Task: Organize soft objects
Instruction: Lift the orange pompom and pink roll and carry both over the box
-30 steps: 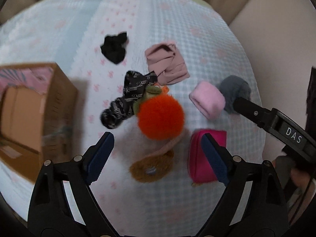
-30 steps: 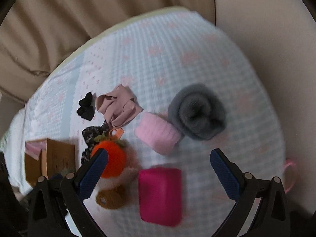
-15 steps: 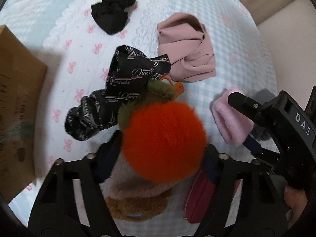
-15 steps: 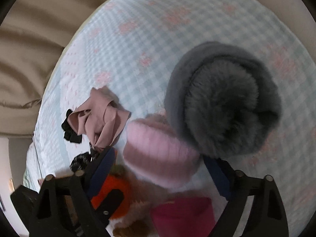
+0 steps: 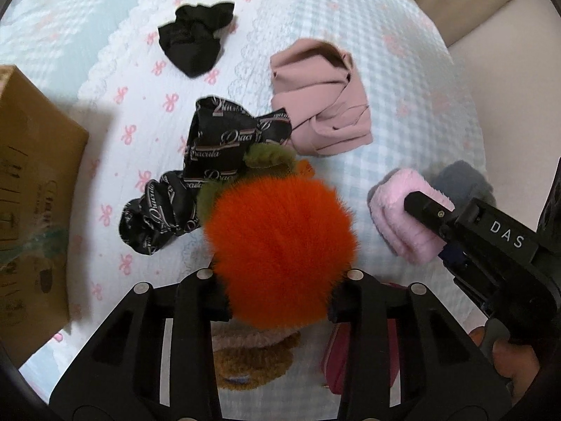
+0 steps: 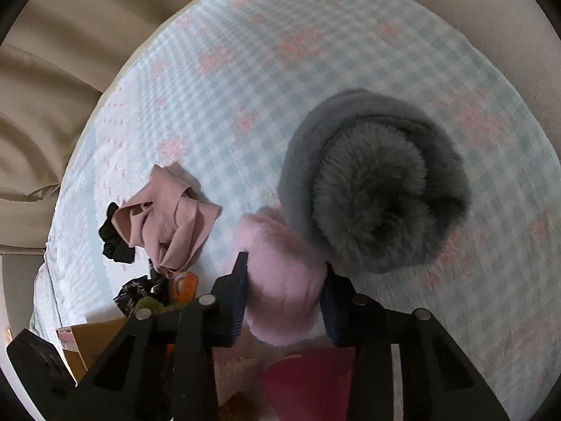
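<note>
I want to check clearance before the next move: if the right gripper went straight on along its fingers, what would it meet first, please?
The right gripper is already closed on the pink fluffy roll. Straight ahead, that roll touches the grey fluffy roll, so it would likely press into that first; depth is hard to judge.

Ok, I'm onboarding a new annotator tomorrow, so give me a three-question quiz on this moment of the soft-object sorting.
1. True or false: the left gripper is closed around the fluffy orange pompom.
2. What sits between the fingers of the right gripper?
A. the grey furry roll
B. the pink fluffy roll
C. the folded dusty-pink cloth
3. Fill in: at the left edge of the left wrist view stands a cardboard ____.

Key:
1. True; its fingers press into the pompom's sides.
2. B; the grey roll lies just beyond, touching the pink one.
3. box
</note>
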Motion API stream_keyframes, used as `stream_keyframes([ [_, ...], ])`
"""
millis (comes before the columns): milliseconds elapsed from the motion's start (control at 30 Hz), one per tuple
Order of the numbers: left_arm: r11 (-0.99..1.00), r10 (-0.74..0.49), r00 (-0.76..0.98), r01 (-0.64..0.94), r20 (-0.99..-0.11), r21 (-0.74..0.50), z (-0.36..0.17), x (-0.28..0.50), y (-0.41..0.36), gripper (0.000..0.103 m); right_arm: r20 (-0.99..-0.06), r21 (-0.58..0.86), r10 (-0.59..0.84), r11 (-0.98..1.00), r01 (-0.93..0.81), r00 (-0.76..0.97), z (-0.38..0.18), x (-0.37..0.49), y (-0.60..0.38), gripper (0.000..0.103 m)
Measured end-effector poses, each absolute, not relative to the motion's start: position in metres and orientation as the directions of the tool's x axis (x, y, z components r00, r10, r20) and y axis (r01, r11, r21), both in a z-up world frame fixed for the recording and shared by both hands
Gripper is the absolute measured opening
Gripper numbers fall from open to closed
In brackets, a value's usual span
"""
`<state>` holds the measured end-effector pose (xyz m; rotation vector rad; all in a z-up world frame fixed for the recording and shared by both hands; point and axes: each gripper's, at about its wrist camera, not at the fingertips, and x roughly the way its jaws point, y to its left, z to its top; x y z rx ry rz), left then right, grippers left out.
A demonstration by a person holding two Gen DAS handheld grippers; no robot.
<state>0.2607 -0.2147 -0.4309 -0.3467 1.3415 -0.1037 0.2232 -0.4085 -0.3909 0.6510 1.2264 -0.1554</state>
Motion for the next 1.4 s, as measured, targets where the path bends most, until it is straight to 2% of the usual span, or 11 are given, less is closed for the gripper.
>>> stream_keyframes([
  [300, 0.941, -0.285, 0.308, -0.092, -0.908, -0.326, -0.382, 0.252, -0.211, 0.032, -0.885, 0.367, 0.193, 0.85, 0.378, 0.425, -0.341, 0.214, -0.396, 0.032],
  [633, 0.941, -0.288, 0.459, -0.026, -0.84, -0.337, -0.277, 0.221, -0.191, 0.032, -0.829, 0.317, 0.137, 0.914, 0.254, 0.542, -0.239, 0.164, -0.372, 0.032],
  [967, 0.958, -0.207, 0.567, -0.047, -0.797, -0.282, -0.184, 0.179, -0.11, 0.032, -0.775, 0.266, 0.17, 0.961, 0.07, 0.608, -0.149, 0.129, -0.301, 0.032],
  [1167, 0.965, -0.134, 0.577, -0.107, -0.806, -0.238, -0.166, 0.162, -0.037, 0.032, -0.762, 0.264, 0.243, 0.963, -0.054, 0.6, -0.13, 0.128, -0.238, 0.032],
  [1400, 0.969, -0.071, 0.543, -0.162, -0.836, -0.187, -0.179, 0.157, 0.05, 0.032, -0.785, 0.249, 0.301, 0.954, -0.168, 0.541, -0.139, 0.139, -0.151, 0.032],
])
